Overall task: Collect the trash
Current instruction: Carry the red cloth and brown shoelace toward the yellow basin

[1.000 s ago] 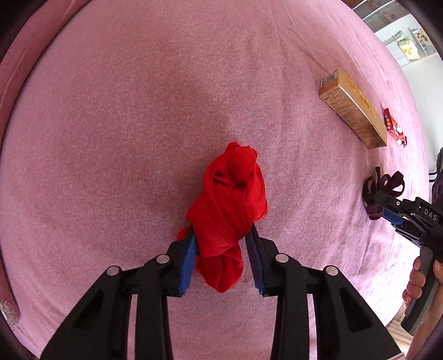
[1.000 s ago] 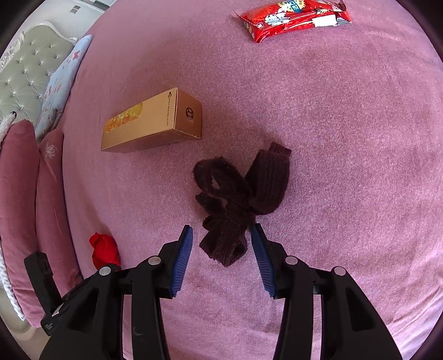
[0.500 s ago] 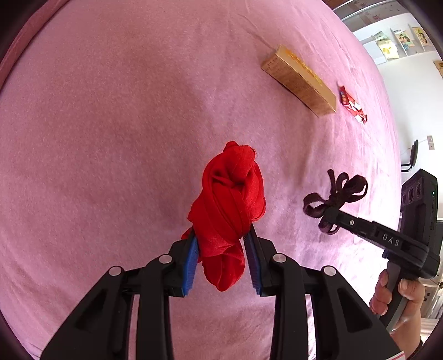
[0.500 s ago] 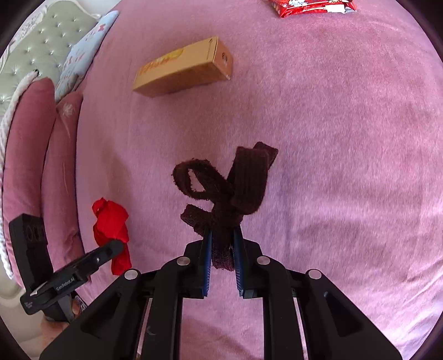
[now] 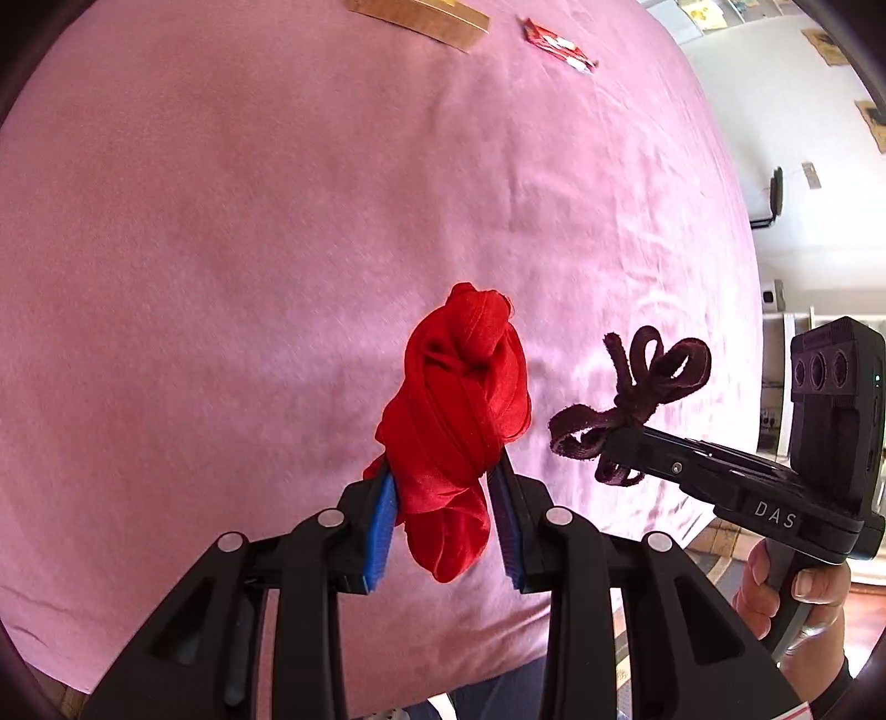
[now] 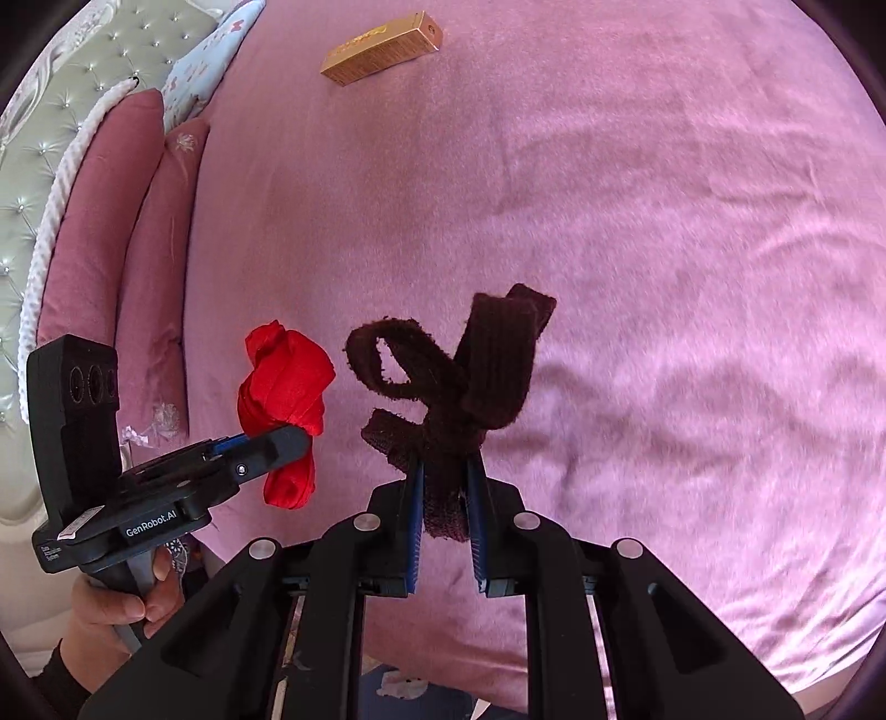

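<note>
My left gripper [image 5: 443,515] is shut on a knotted red cloth [image 5: 459,410] and holds it above the pink bed [image 5: 277,221]. My right gripper [image 6: 446,498] is shut on a knotted dark brown fabric strip [image 6: 459,382], also lifted off the bed. Each gripper shows in the other's view: the right gripper [image 5: 614,448] with the brown strip [image 5: 637,399] just right of the red cloth, the left gripper [image 6: 288,437] with the red cloth [image 6: 282,393] just left of the brown strip.
A tan cardboard box [image 6: 382,50] lies far up the bed; it also shows in the left wrist view [image 5: 421,14], with a red snack wrapper [image 5: 559,44] beside it. Pink pillows [image 6: 111,249] and a tufted headboard [image 6: 61,83] stand at the left. The bed's near edge lies just below both grippers.
Both grippers have lifted their cloths off the bed and pulled back toward its near edge. The right gripper closed on the brown strip. The two grippers have come closer together.
</note>
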{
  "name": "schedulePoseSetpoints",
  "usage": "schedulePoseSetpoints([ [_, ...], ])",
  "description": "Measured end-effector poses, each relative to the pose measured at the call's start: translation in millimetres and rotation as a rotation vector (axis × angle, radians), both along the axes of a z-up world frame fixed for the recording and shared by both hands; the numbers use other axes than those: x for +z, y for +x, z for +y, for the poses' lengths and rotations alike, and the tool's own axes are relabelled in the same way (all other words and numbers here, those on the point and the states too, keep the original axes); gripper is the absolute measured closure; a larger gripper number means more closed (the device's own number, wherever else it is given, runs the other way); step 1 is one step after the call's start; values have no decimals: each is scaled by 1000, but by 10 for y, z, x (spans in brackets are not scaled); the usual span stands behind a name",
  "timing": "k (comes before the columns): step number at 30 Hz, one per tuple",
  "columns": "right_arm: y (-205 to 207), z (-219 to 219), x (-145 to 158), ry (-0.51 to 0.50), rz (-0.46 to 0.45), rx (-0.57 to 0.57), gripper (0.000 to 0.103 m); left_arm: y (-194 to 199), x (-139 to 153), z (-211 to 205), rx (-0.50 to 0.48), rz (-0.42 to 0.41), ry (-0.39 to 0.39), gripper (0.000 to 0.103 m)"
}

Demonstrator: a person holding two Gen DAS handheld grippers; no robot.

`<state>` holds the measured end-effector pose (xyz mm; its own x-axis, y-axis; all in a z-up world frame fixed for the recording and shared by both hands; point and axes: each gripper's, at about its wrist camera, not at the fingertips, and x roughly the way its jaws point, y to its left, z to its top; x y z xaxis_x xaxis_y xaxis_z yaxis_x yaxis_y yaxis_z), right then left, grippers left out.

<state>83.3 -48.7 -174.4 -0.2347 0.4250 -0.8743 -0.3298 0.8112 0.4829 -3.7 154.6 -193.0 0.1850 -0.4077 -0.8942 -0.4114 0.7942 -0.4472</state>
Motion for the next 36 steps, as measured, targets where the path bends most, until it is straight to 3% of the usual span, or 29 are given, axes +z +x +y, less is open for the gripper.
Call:
schedulePoseSetpoints([
  [9,-547,-1347,336,21,-19,-249,89,-170,208,-1181,-201,26,-9,71],
  [19,-917,-3189,628,29,-69,-490,89,101,416,-3136,-437,-12,-29,71],
  [26,-1158,-4502,608,11,-81,-648,89,110,460,-4536,-605,-7,-28,71],
  [36,-1753,-6140,359,-28,-41,-914,89,132,230,-6386,-890,29,-13,70],
])
